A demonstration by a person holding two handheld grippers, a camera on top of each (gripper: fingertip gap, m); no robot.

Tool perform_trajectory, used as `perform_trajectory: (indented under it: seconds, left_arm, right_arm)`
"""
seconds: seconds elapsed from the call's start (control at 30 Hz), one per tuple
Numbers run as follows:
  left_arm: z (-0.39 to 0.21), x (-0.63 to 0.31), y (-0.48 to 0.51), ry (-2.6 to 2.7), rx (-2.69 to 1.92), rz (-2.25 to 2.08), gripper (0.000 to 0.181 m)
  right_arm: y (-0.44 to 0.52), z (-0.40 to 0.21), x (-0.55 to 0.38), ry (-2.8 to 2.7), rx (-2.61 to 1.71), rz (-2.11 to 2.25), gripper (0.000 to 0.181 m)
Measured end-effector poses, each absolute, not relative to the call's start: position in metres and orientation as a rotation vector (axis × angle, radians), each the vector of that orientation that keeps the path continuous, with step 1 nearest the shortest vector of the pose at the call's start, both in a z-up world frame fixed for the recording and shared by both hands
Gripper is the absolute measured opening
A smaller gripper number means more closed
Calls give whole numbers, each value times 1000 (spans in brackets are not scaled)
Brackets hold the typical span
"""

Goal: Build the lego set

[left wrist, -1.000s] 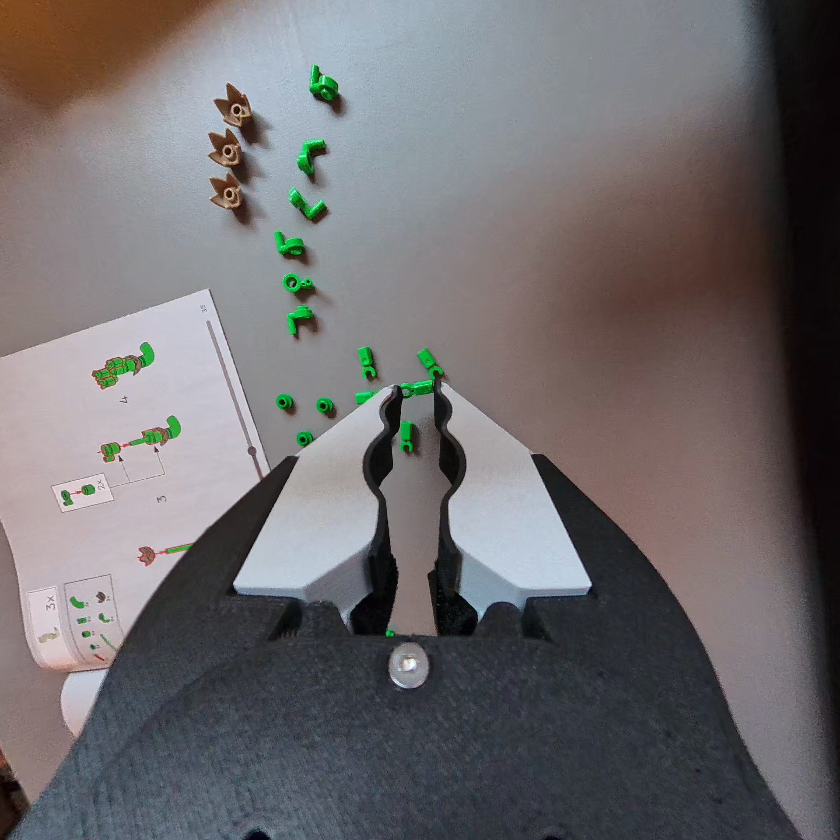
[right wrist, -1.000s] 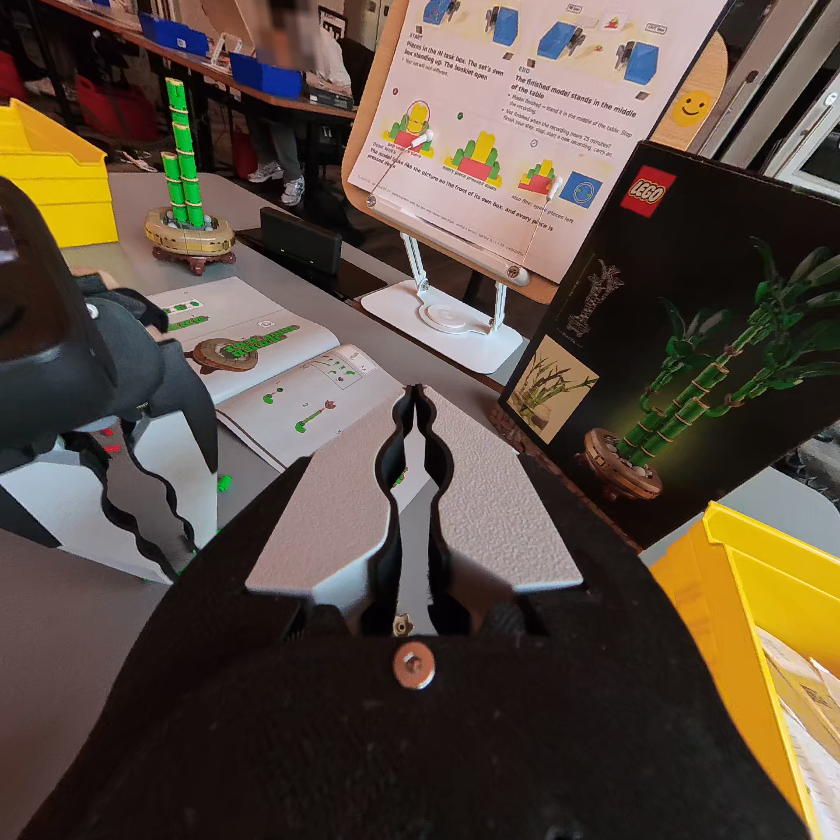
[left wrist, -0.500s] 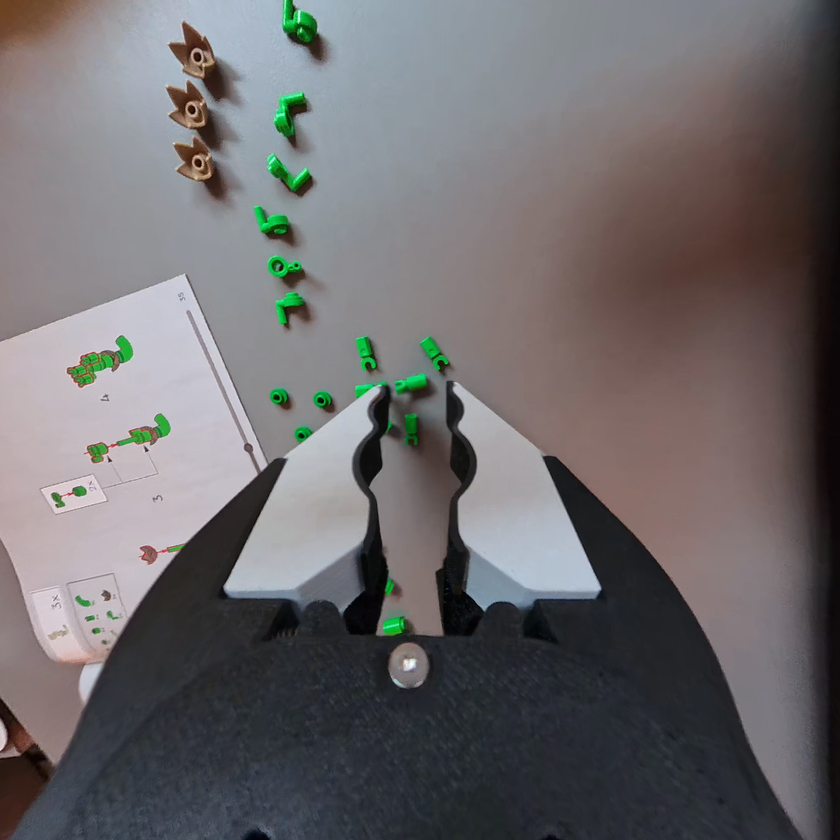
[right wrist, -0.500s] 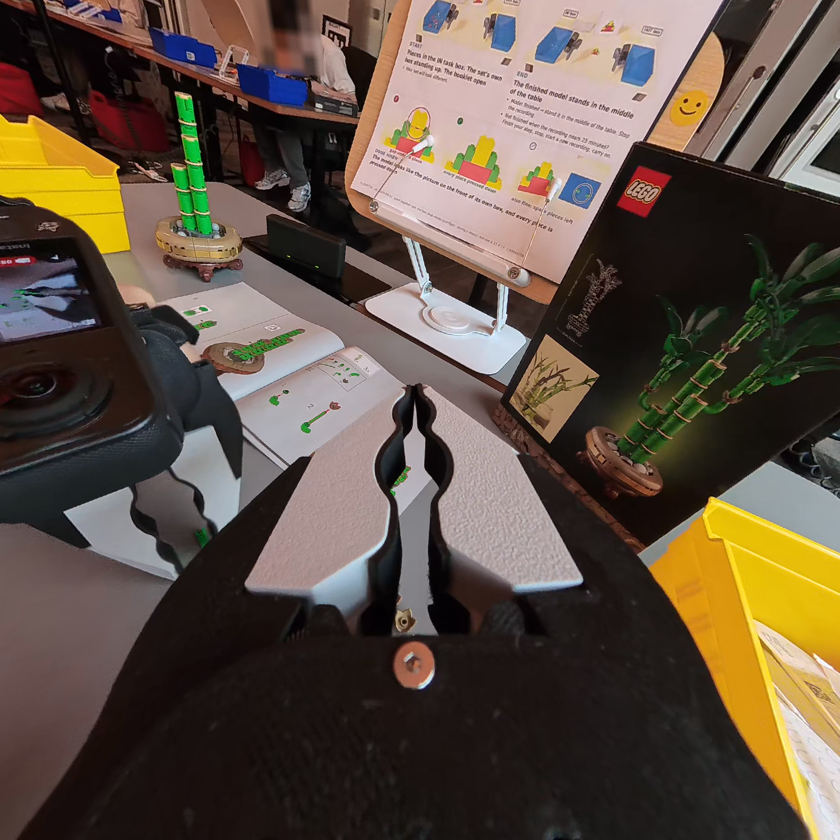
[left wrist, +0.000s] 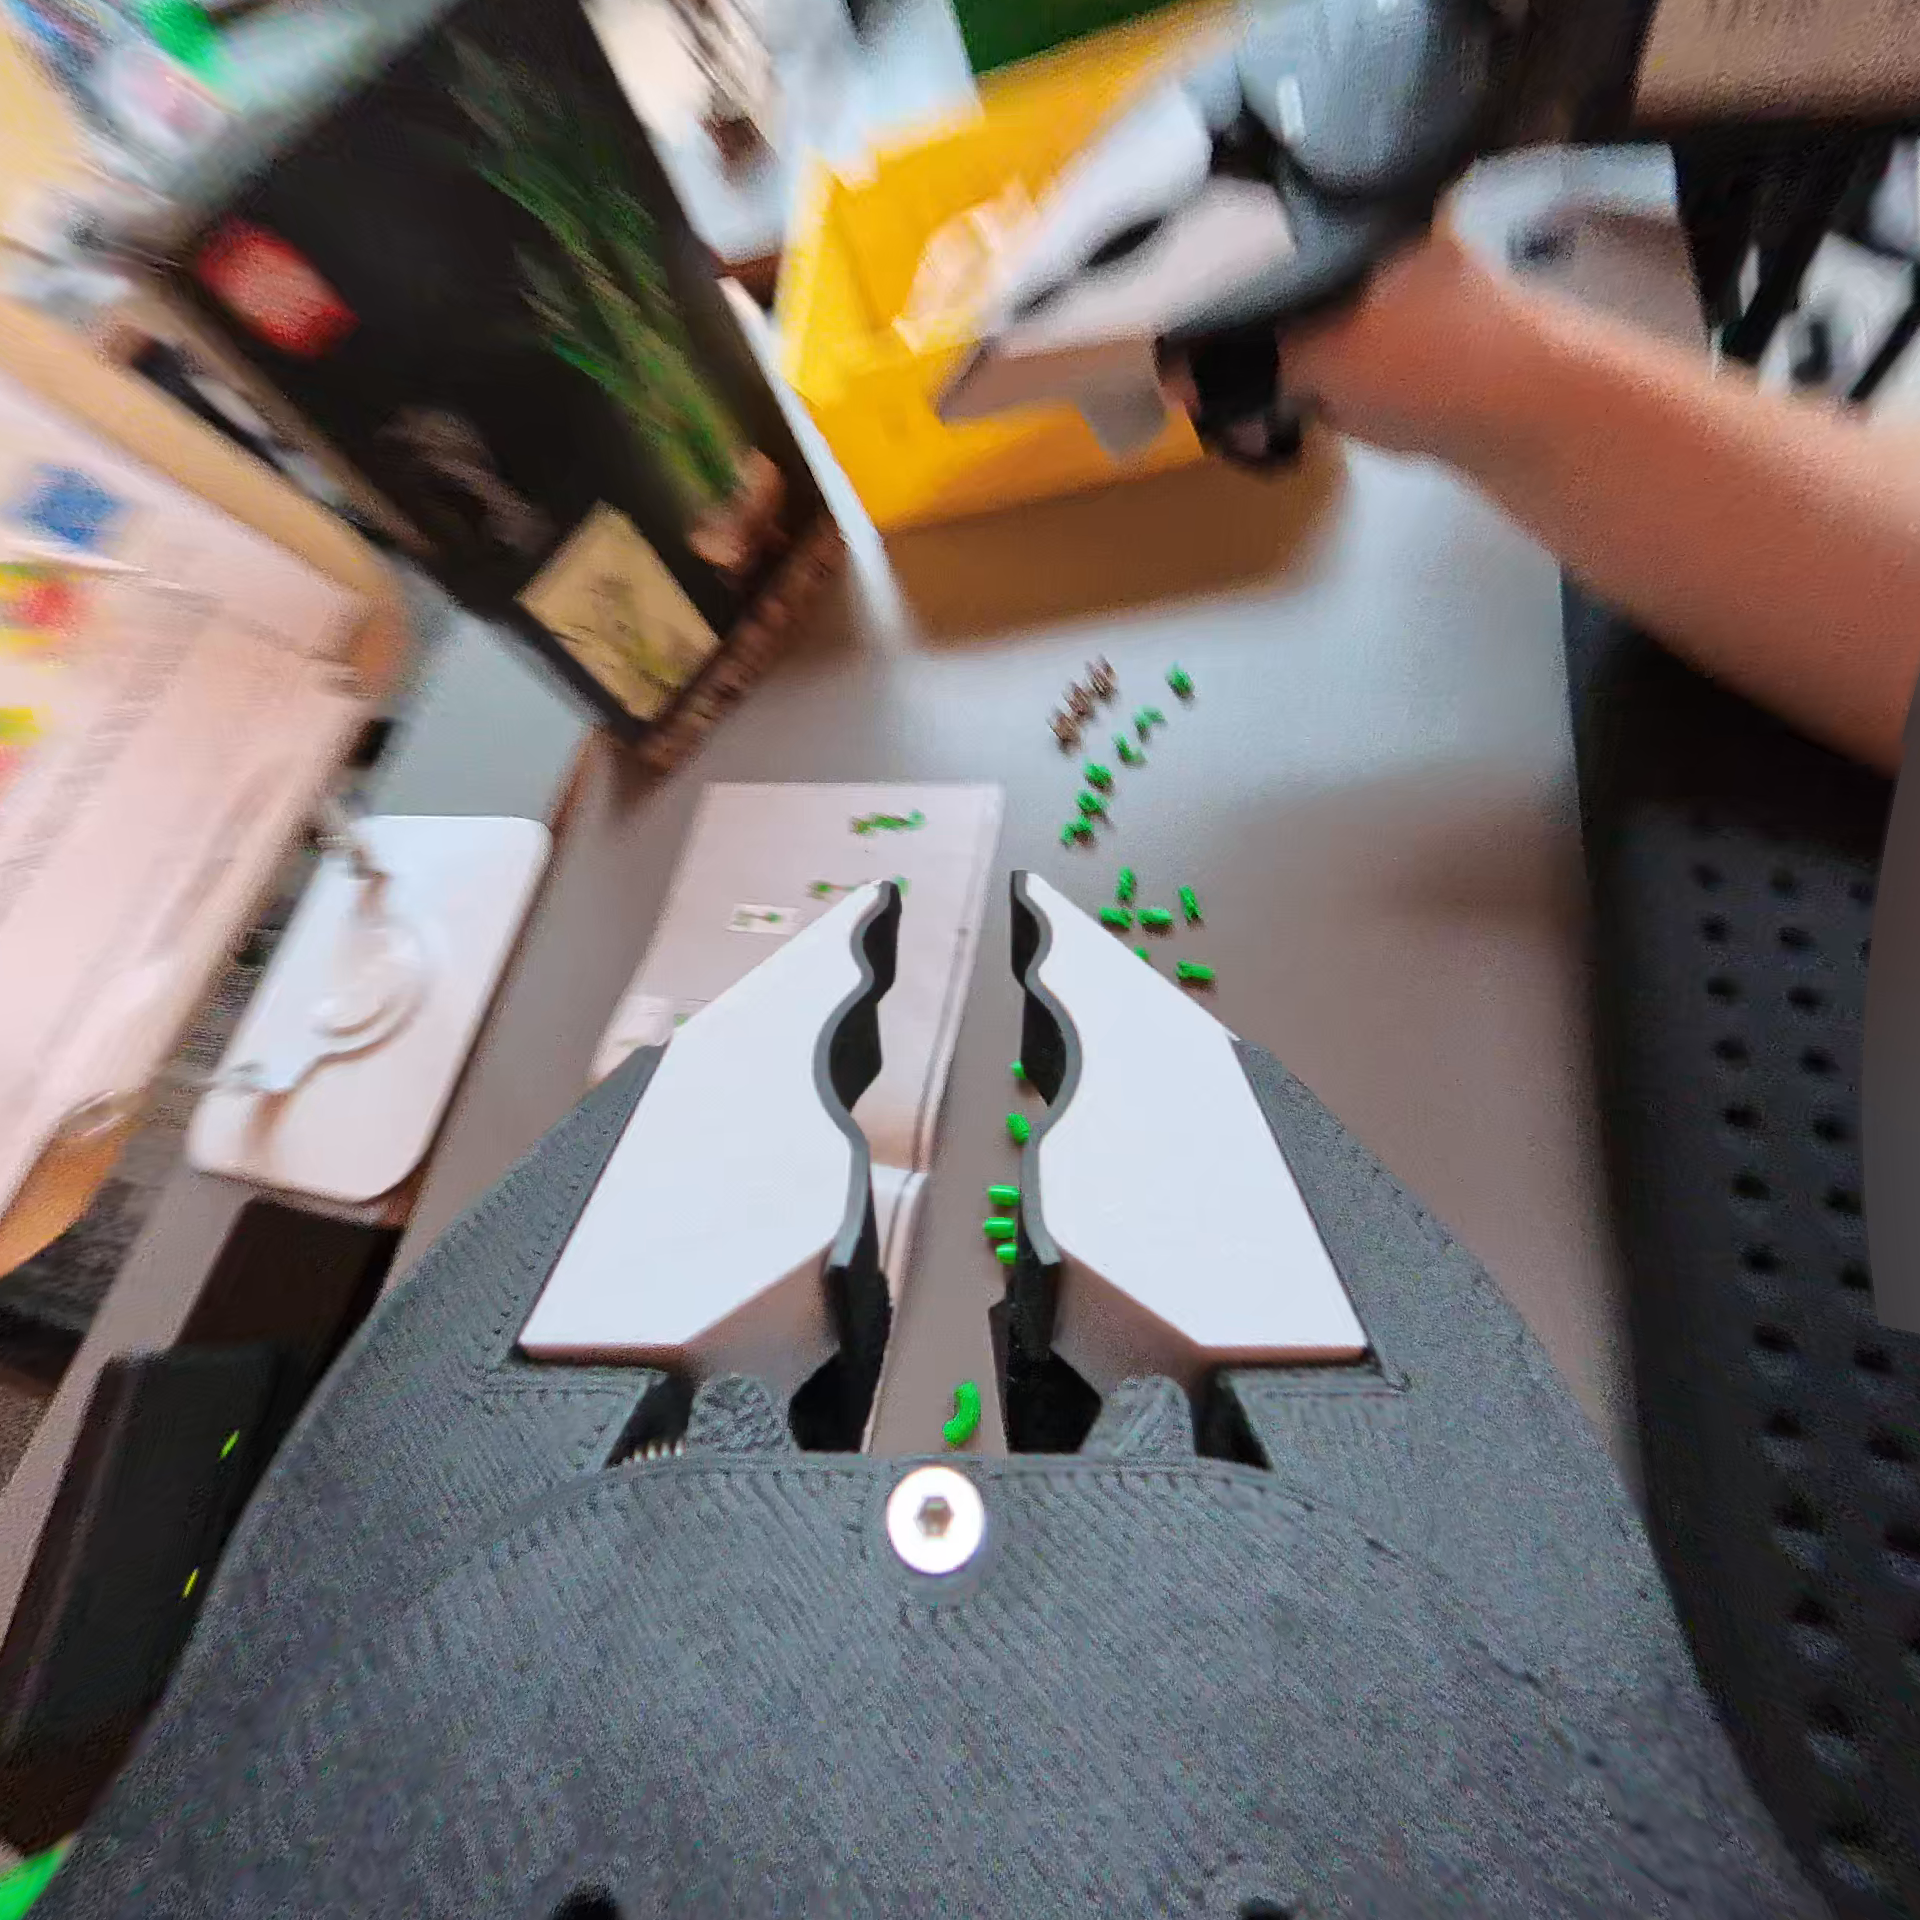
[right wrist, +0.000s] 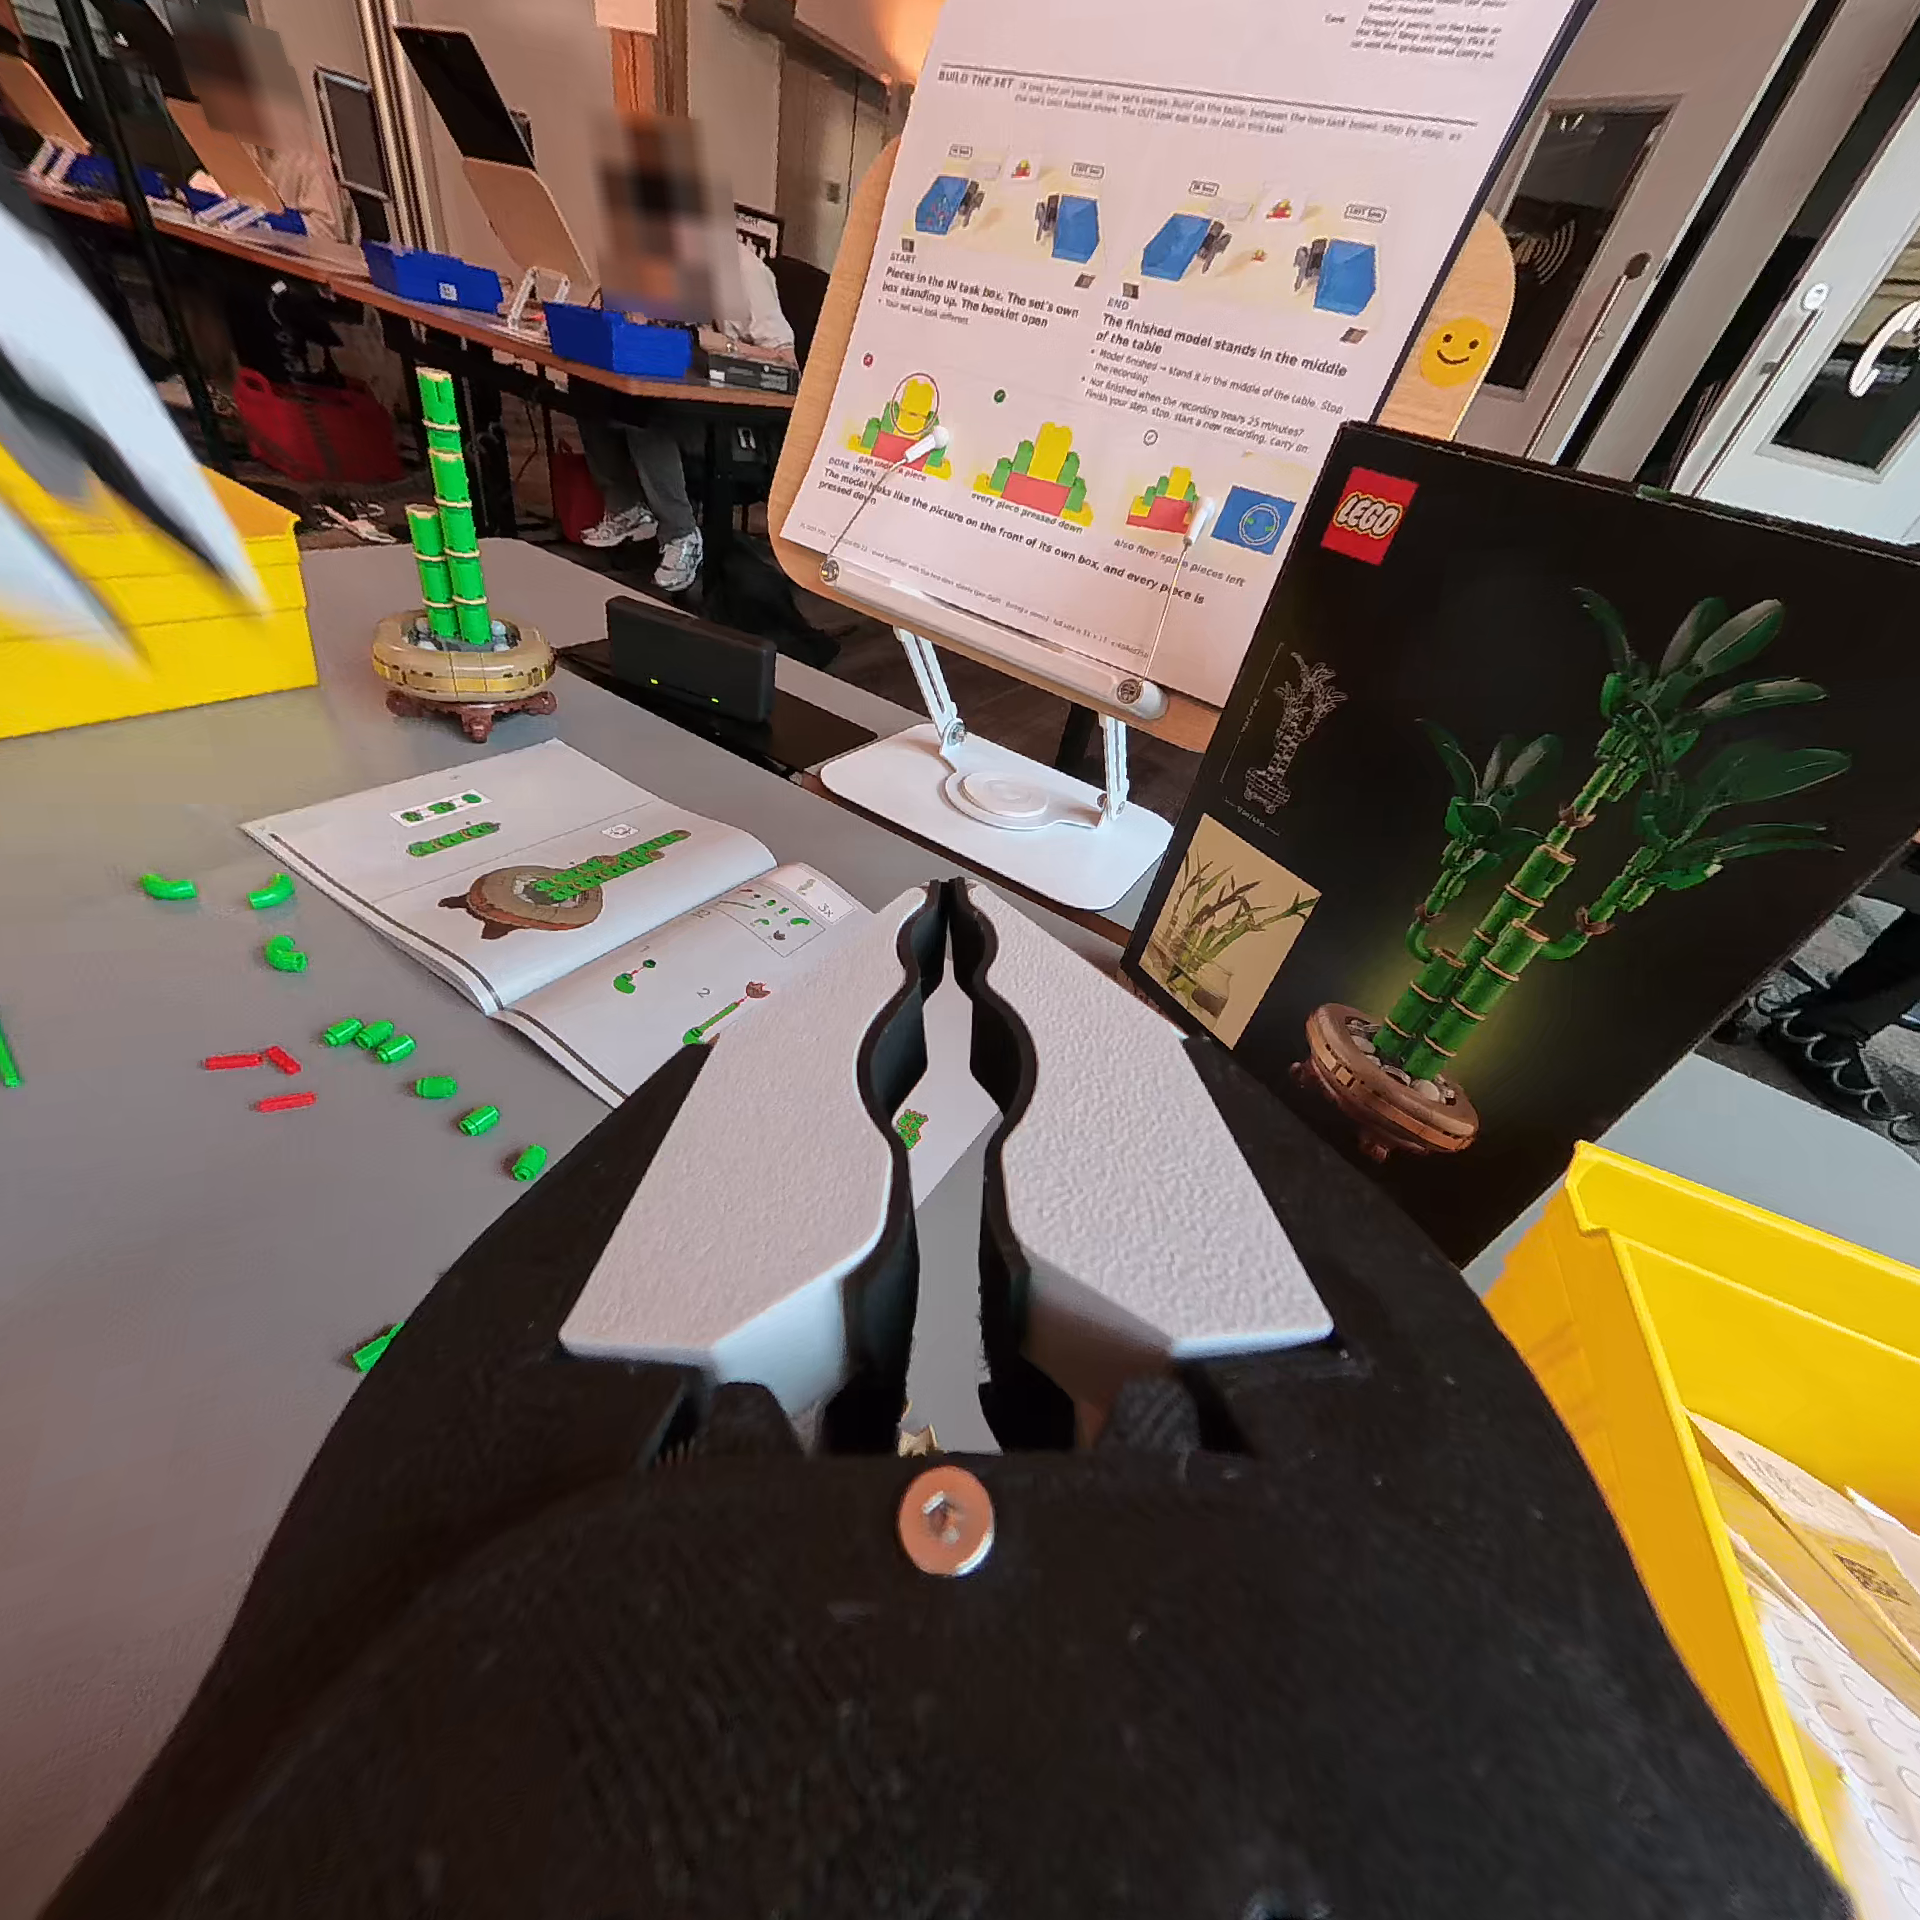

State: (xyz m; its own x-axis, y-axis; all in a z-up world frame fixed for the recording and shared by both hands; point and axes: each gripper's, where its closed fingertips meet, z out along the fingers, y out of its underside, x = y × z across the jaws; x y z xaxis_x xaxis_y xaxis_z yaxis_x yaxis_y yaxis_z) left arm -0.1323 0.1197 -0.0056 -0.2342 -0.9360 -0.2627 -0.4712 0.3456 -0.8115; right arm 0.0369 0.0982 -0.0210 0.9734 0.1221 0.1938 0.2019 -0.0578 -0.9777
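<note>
The left black-and-white two-finger tool point(left wrist: 954, 883) hangs above the grey tabletop point(left wrist: 1351, 935) with its jaws parted and nothing between them. Below lie an open white instruction booklet point(left wrist: 831, 862) and scattered small green plastic bricks point(left wrist: 1148, 916). Farther off, blurred, are a black cardboard set box point(left wrist: 499, 343), a yellow plastic bin point(left wrist: 935, 447) and the right tool point(left wrist: 1039, 384).

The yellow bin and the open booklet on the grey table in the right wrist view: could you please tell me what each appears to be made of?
The yellow bin looks like moulded plastic: uniform colour, smooth faintly glossy walls, a thick rounded rim. The open instruction booklet looks like printed paper with a matte or slightly satin finish: thin white pages lying nearly flat, gently curved at the central fold.
</note>
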Motion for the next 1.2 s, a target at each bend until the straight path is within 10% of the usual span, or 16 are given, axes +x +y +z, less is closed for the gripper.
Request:
perform_trajectory:
  seconds: [0.27, 1.2]
  left_arm:
    - [76, -358, 241, 1219, -1361, -411, 48]
    - [-149, -577, 325, 1777, -2234, 56, 51]
  right_arm:
    - [106, -27, 27, -296, -1658, -99, 0]
    - [109, -64, 65, -187, -1712, -183, 0]
